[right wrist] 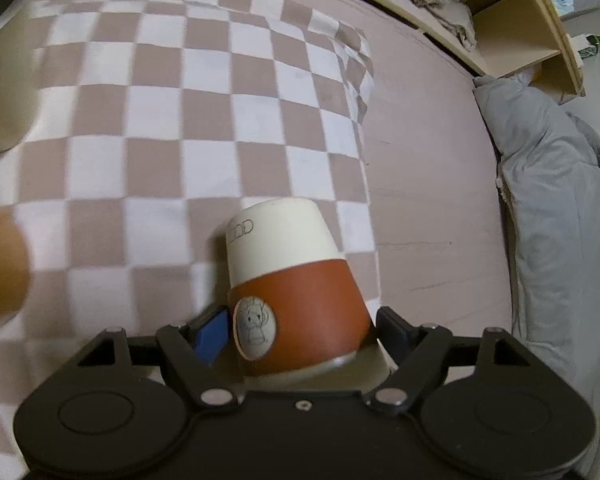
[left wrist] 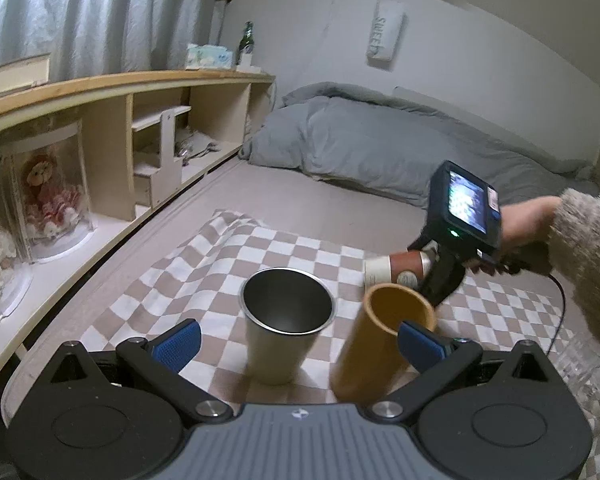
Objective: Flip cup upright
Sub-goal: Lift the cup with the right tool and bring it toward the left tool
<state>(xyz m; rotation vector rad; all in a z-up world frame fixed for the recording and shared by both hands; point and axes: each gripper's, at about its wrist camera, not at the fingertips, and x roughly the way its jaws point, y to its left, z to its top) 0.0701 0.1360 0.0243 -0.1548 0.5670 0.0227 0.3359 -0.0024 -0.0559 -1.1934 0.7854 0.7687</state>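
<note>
A white cup with a brown sleeve (right wrist: 296, 292) sits between the jaws of my right gripper (right wrist: 300, 332), its white end pointing forward over the checkered cloth (right wrist: 220, 92). In the left wrist view the same cup (left wrist: 396, 268) lies sideways in the right gripper (left wrist: 440, 276), held above the cloth. My left gripper (left wrist: 300, 340) is open. A steel cup (left wrist: 286, 320) stands upright between its fingers, untouched. A yellow-brown cup (left wrist: 380, 340) stands by the right finger.
A wooden shelf unit (left wrist: 140, 112) runs along the left with a doll case (left wrist: 48, 200), a book, tissues and a green bottle (left wrist: 246, 42). A grey duvet (left wrist: 380, 140) lies at the far end of the bed. A clear plastic item (left wrist: 584, 364) lies at right.
</note>
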